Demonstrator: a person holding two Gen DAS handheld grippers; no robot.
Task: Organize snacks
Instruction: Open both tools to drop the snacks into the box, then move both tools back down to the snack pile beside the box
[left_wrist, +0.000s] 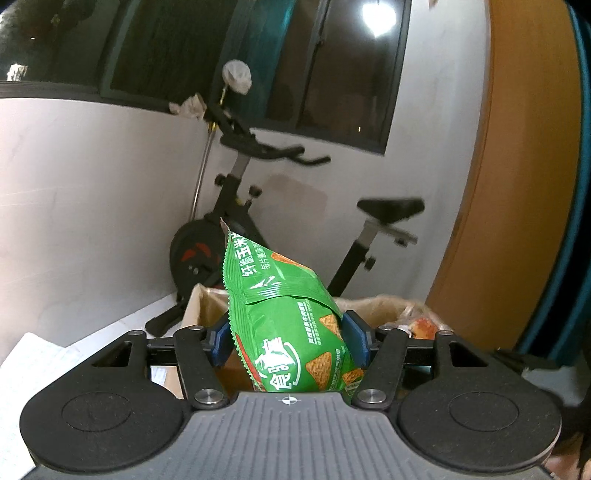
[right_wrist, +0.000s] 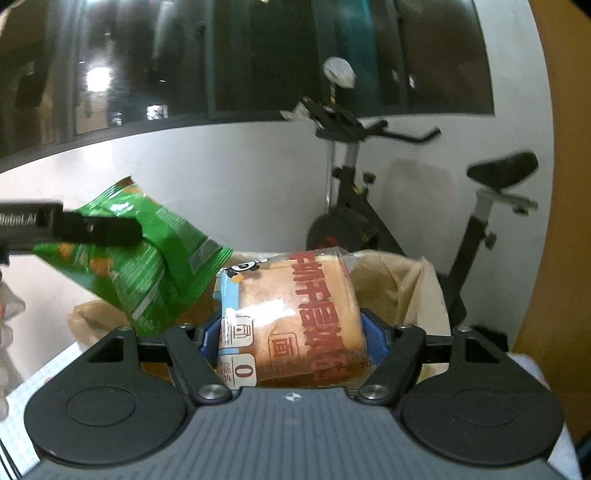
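Snacks are what we are tidying, and we have one in each hand. The biggest thing near them is the cardboard box (left_wrist: 201, 308), open at the top, just under and past both snacks. It seems to be where they should go, but that is our guess. Something orange already lies inside it on the right; we cannot tell what.

Next in size is the green chip bag (left_wrist: 291, 317). Our left gripper (left_wrist: 290, 341) squeezes it between the blue pads (left_wrist: 355, 338), low down on the bag. The top of the bag sticks up and leans to the left. From the right wrist view the same bag (right_wrist: 147, 258) hangs in the air over the left edge of the box.

Then comes the bread pack (right_wrist: 291, 321). Our right gripper (right_wrist: 291, 338) hugs it from both sides, and it fills the whole gap.

What could go wrong? The chip bag is puffy and slippery, so it could slide out and drop beside the box. If we squeeze harder, the chips could crack. The bread is soft and could get squashed. The two snacks are close, so they could bump. And if we let go too early, one could hit the box edge and fall outside.
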